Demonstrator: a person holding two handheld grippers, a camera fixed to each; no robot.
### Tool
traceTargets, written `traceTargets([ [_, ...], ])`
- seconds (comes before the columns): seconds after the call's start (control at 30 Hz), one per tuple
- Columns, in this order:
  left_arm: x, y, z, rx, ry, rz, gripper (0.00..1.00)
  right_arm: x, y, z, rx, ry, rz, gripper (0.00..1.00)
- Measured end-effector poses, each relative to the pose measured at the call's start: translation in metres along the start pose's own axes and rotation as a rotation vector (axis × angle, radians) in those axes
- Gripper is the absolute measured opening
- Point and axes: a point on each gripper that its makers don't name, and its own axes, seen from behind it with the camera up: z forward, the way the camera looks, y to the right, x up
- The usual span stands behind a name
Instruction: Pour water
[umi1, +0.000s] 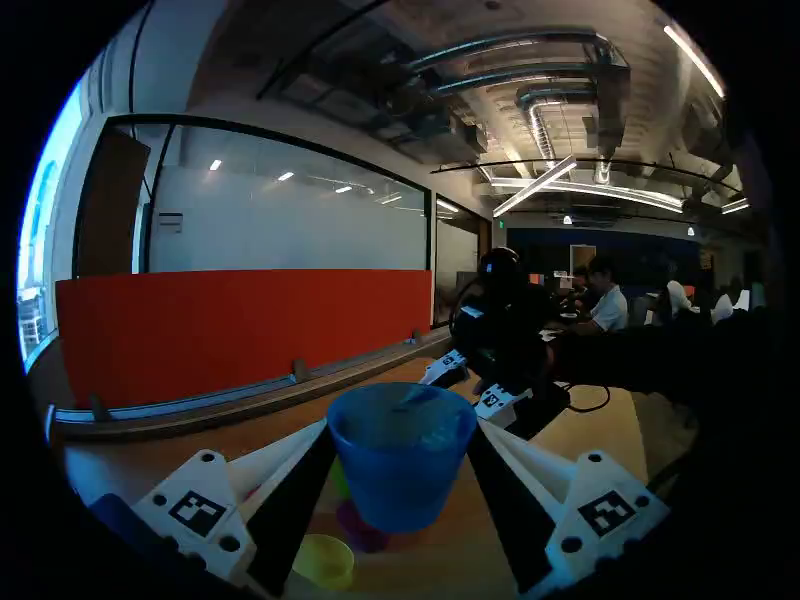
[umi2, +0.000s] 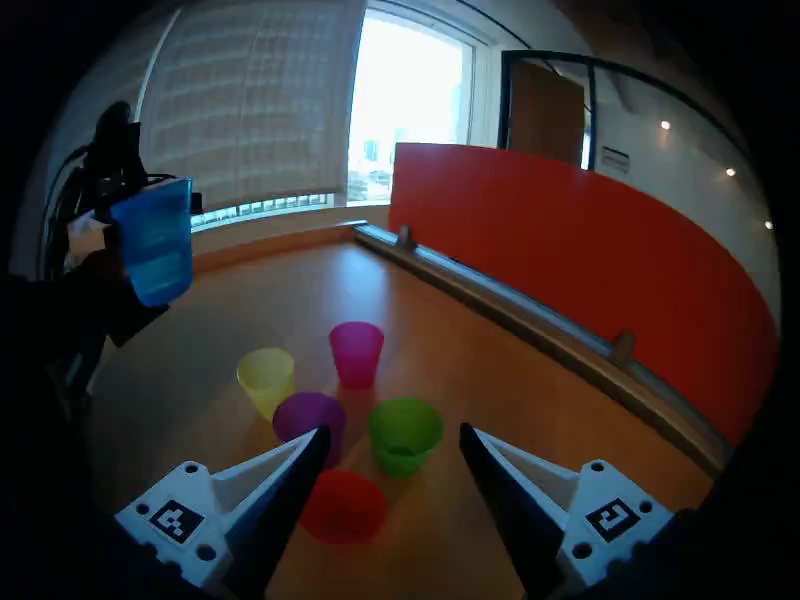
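Note:
My left gripper (umi1: 400, 430) is shut on a translucent blue cup (umi1: 400, 455), held upright above the wooden table (umi1: 590, 425); I cannot tell what is inside it. In the right gripper view the blue cup (umi2: 155, 240) hangs at the far left, well above the table. My right gripper (umi2: 393, 432) is open and holds nothing, hovering over a cluster of cups: yellow (umi2: 266, 378), magenta (umi2: 357, 352), purple (umi2: 310, 418), green (umi2: 405, 435) and red (umi2: 343, 505). In the left gripper view the right gripper (umi1: 472, 385) faces me just beyond the blue cup, with a dark sleeve behind it.
A red partition (umi2: 600, 250) with a metal rail (umi2: 520, 300) runs along the table's far side. A bright window with blinds (umi2: 260, 110) stands behind the table. People sit at distant desks (umi1: 605, 305). Bare wood (umi2: 300, 290) lies around the cups.

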Motion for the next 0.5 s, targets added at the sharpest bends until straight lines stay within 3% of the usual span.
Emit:
traceTargets([
  [0.5, -0.008, -0.008, -0.001, 0.004, 0.0, -0.013, 0.86, -0.024, 0.001, 0.041, 0.028, -0.087, -0.002, 1.0],
])
